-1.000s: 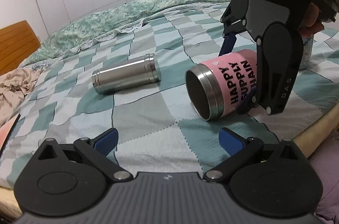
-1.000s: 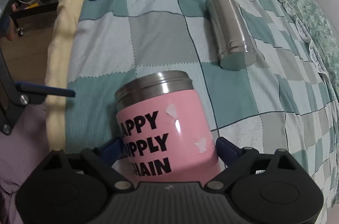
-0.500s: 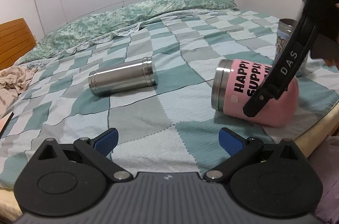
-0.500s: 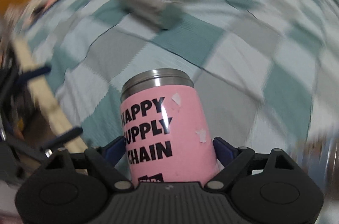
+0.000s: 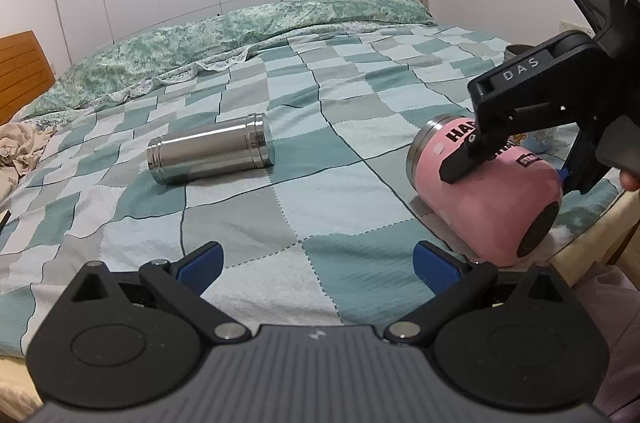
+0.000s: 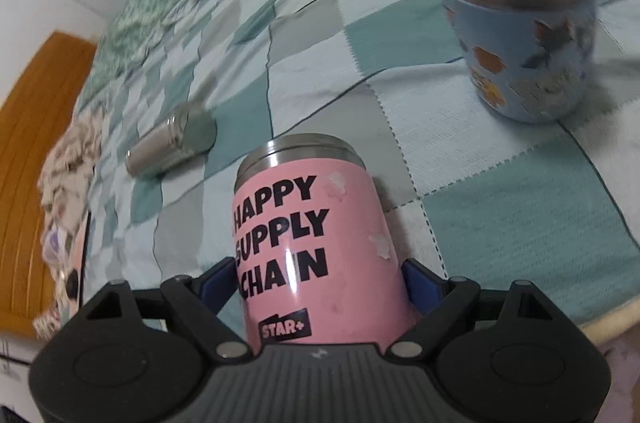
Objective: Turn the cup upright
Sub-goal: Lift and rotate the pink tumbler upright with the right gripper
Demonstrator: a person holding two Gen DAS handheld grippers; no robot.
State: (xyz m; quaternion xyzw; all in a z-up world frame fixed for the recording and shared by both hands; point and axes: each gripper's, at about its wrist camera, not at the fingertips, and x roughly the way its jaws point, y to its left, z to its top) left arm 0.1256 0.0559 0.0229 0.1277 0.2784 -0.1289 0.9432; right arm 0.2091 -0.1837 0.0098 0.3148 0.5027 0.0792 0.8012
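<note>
A pink steel cup (image 6: 316, 243) marked HAPPY SUPPLY CHAIN is gripped near its base by my right gripper (image 6: 320, 283), shut on it. In the left wrist view the pink cup (image 5: 492, 199) is tilted, its steel rim pointing away to the left and up, its dark base toward the camera, low over the bed near the front right edge. The right gripper (image 5: 516, 167) clamps it from above. My left gripper (image 5: 316, 261) is open and empty, hovering over the checked bedspread (image 5: 280, 207) in front.
A plain steel cup (image 5: 210, 155) lies on its side mid-bed; it also shows in the right wrist view (image 6: 172, 147). A blue patterned cup (image 6: 520, 35) stands upright beyond the pink one. The bed edge (image 6: 608, 319) runs at the right. A wooden headboard (image 5: 24, 67) is at the left.
The right gripper has swung the pink cup round, so its rim now points away from the left camera and its base faces it. The left gripper has stayed put.
</note>
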